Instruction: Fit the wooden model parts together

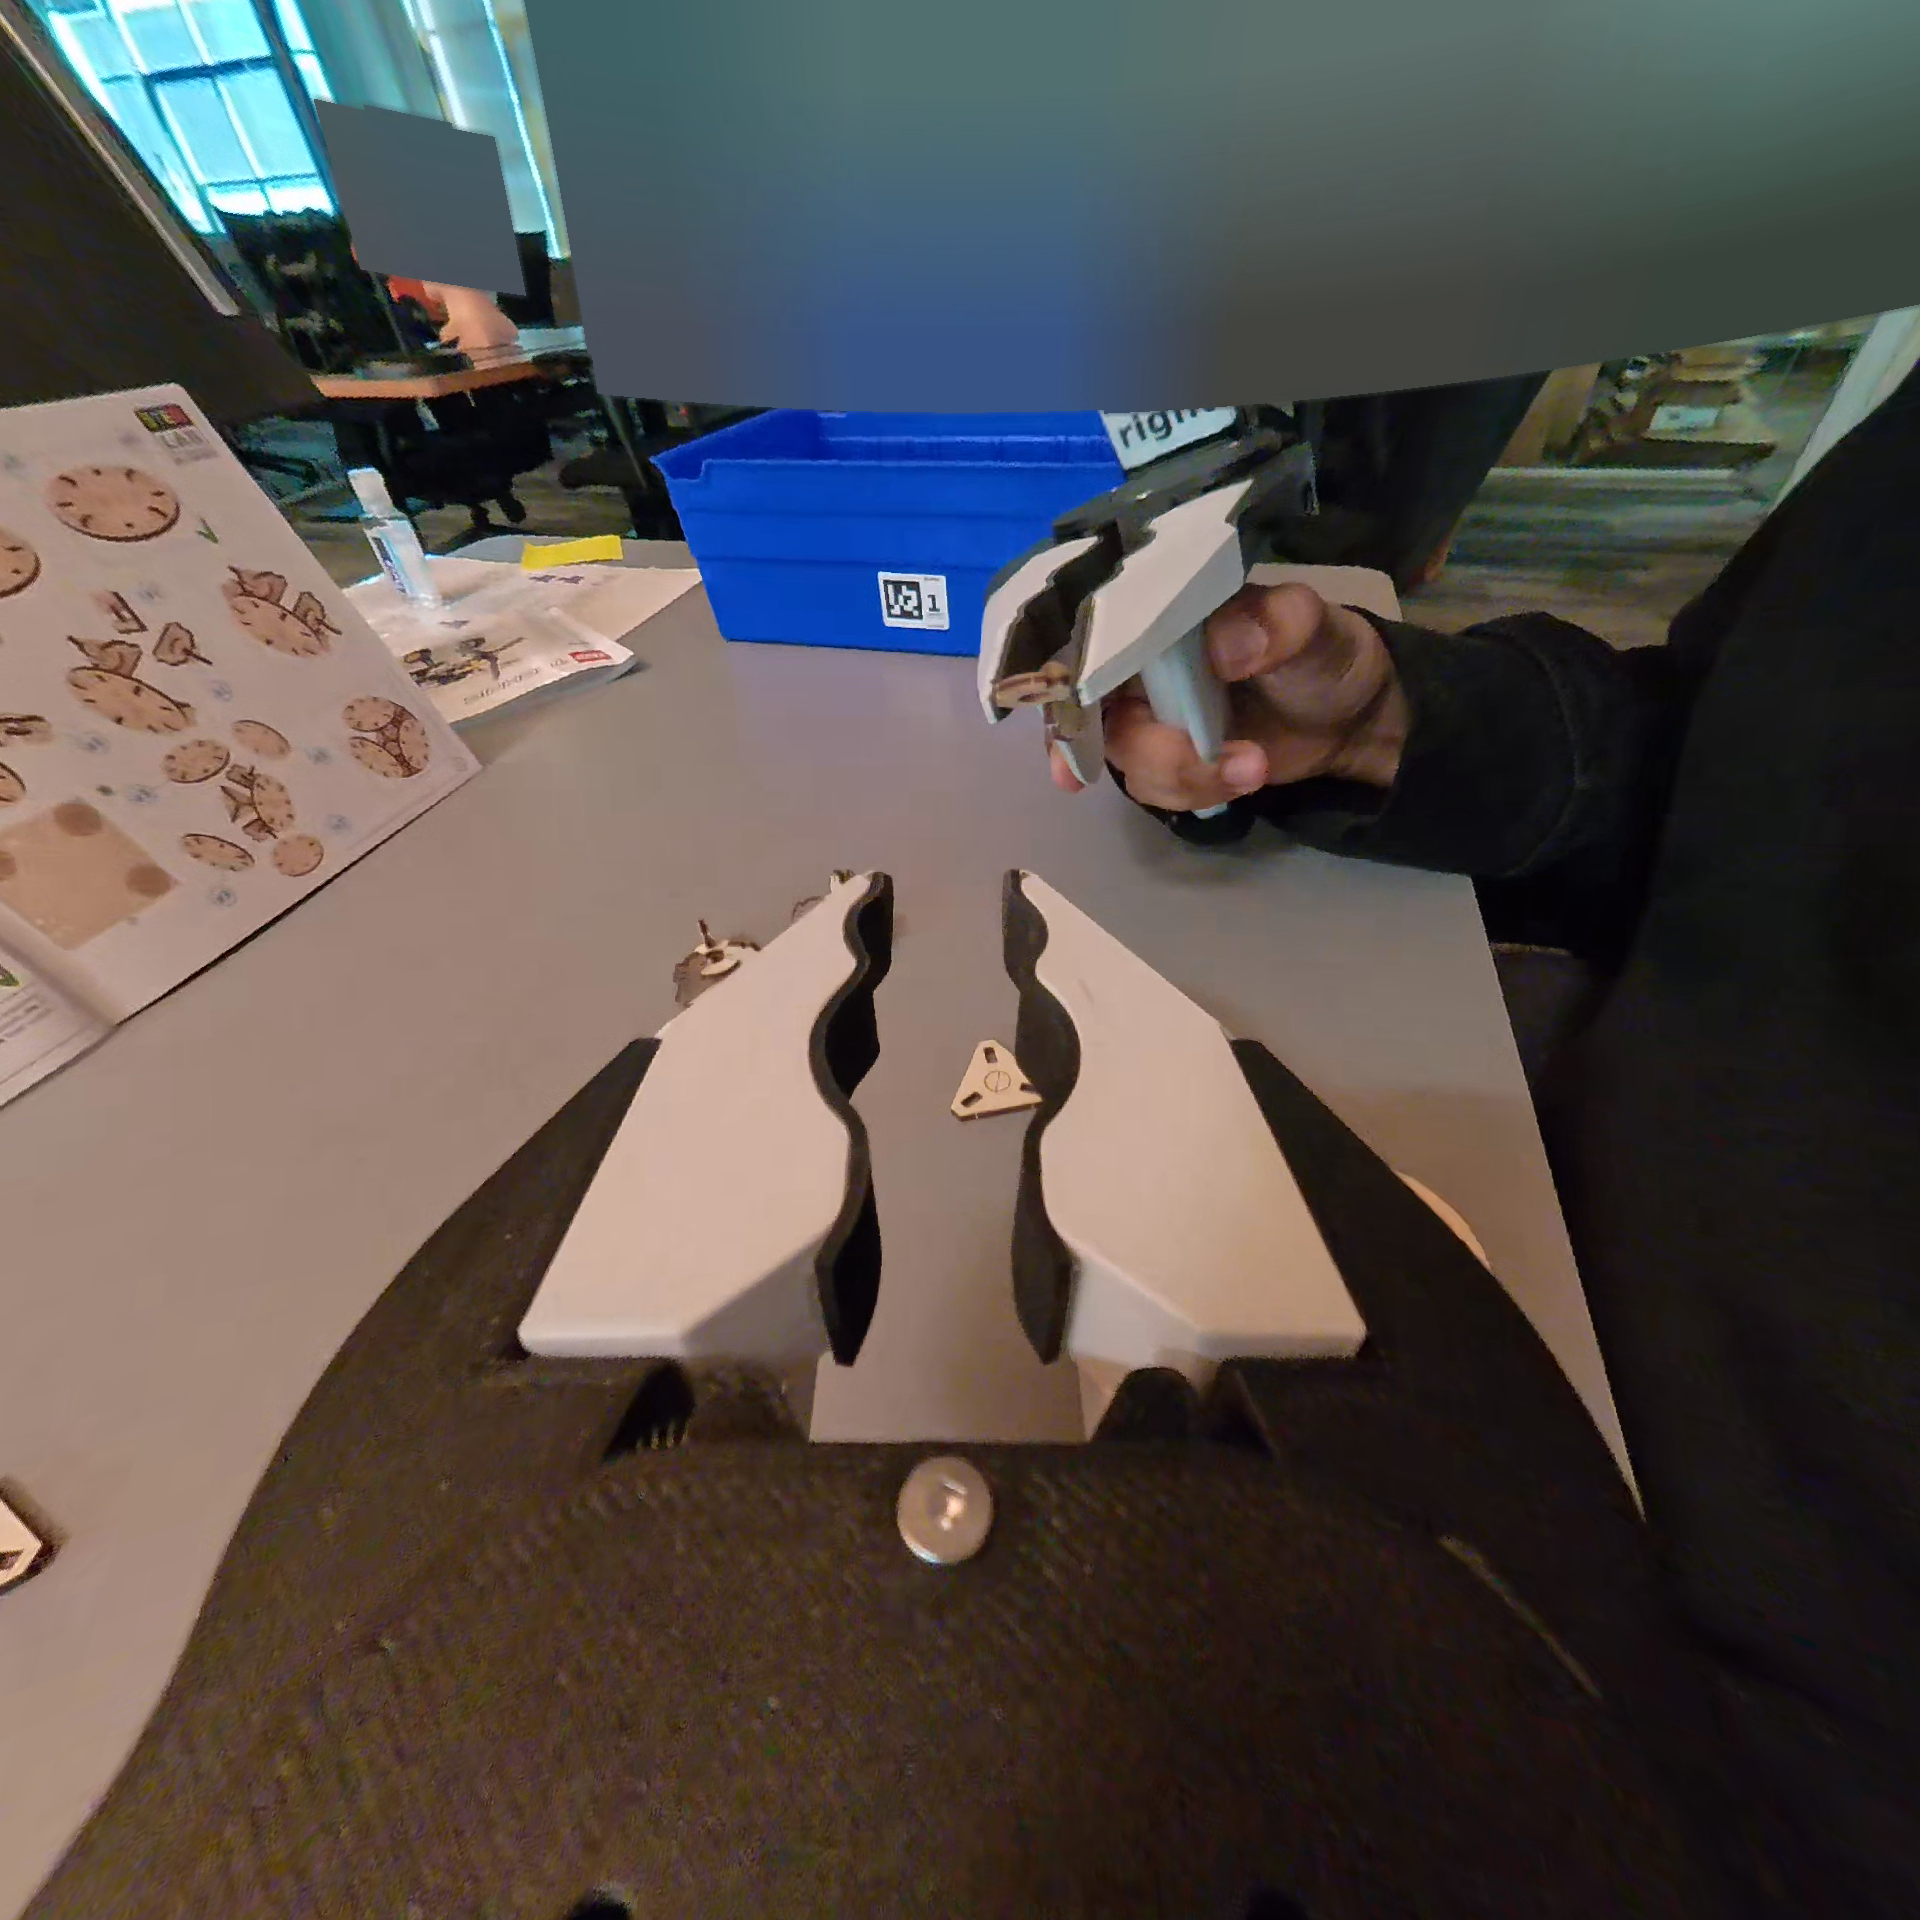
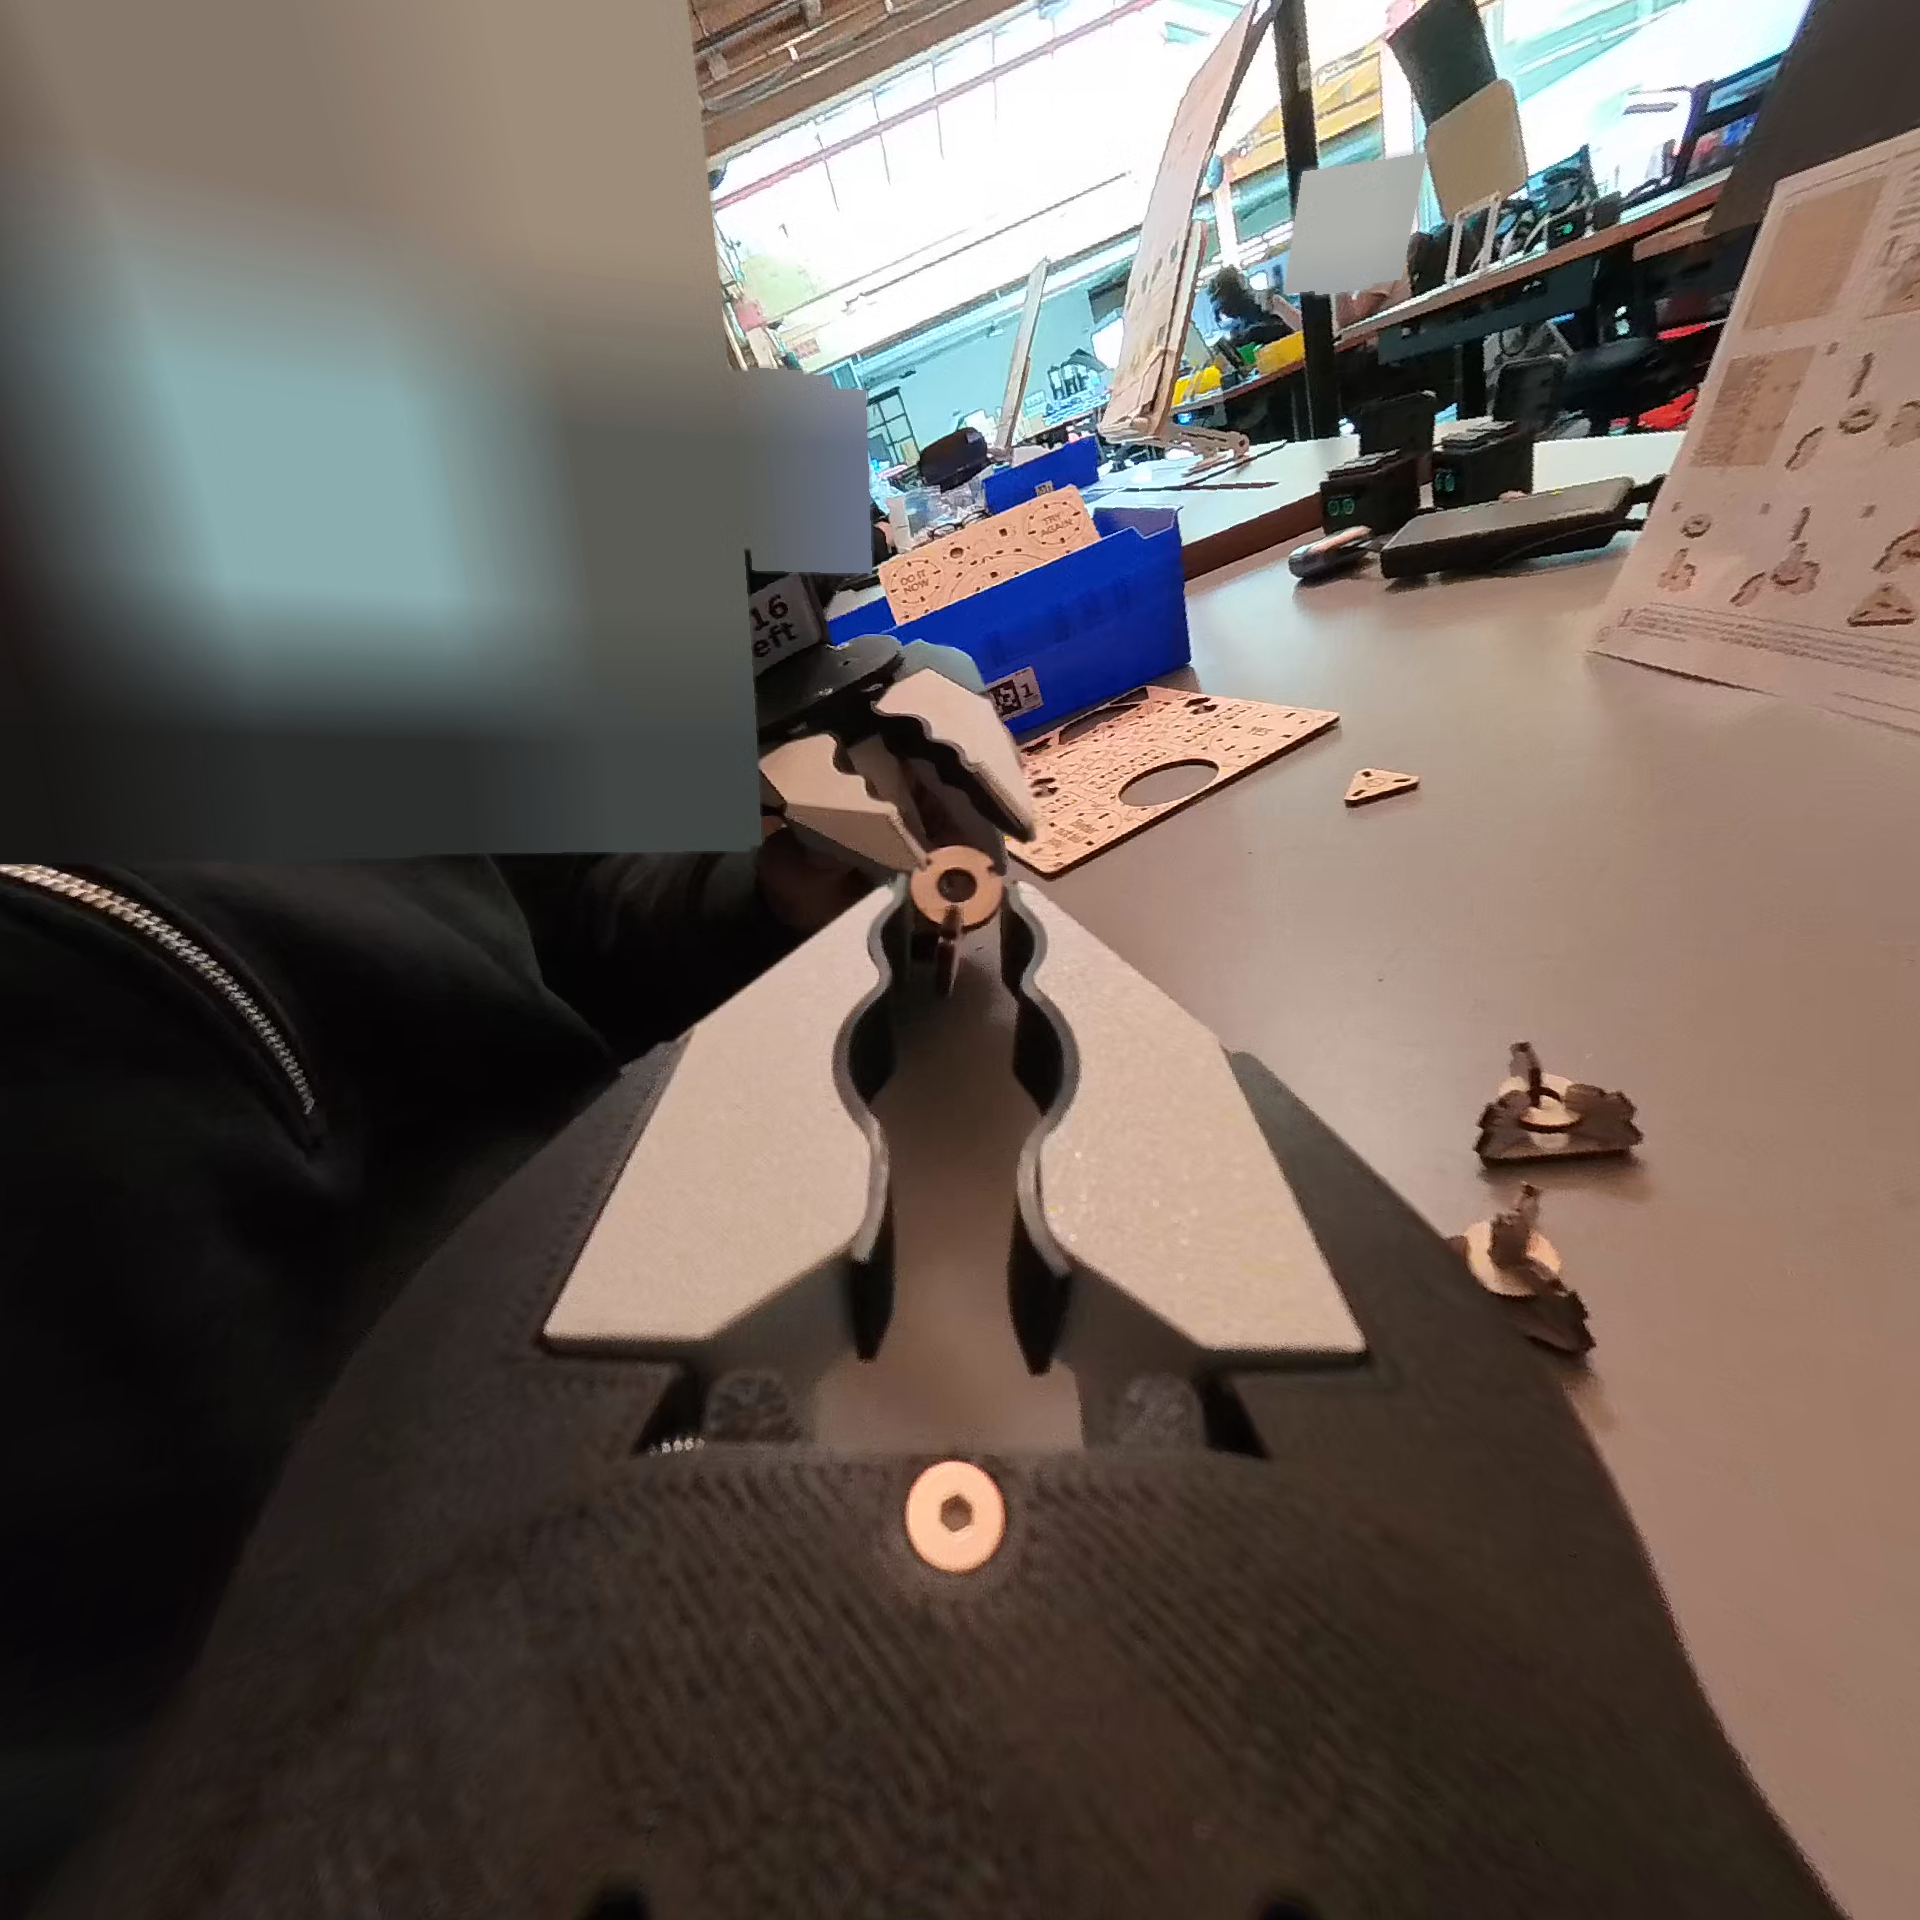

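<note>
A busy workshop stretches behind a grey surface with a blue bin at its far edge and an instruction sheet propped at the left. The left gripper hovers low, jaws parted and bare; a small wooden triangle lies flat on the surface under the gap between them, hard by the right-hand finger. The right gripper, raised off to the right, pinches a small wooden ring piece at its tips, a thin stem hanging below. Two little wooden assemblies sit near the left gripper's tips.
</note>
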`<control>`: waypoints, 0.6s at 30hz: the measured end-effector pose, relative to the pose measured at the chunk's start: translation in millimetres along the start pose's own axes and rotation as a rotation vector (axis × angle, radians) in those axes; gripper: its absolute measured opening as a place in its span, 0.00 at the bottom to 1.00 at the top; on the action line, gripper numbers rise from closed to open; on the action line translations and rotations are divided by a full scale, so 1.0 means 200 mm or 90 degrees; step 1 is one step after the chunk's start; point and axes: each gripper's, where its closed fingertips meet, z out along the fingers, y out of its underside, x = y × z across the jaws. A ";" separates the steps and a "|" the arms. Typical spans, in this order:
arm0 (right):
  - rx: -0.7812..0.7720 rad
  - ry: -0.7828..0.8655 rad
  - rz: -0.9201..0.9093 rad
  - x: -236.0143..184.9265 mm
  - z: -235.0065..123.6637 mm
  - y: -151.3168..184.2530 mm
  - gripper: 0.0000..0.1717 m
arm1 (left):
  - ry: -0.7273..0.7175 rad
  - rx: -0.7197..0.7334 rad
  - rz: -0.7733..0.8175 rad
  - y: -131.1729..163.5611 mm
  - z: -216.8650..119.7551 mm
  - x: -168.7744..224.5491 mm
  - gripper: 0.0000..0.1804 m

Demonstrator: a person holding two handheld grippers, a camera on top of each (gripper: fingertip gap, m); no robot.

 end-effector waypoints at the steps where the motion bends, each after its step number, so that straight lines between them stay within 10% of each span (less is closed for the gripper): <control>1: -0.005 0.014 -0.016 0.01 0.00 0.01 0.09 | 0.001 -0.005 0.001 0.01 0.00 0.00 0.11; 9: -0.108 0.150 -0.288 0.06 0.05 0.11 0.09 | 0.042 -0.030 -0.029 0.05 0.03 0.04 0.12; 18: -0.147 0.130 -0.273 0.04 0.08 0.18 0.09 | 0.080 -0.050 -0.054 0.07 0.05 0.08 0.13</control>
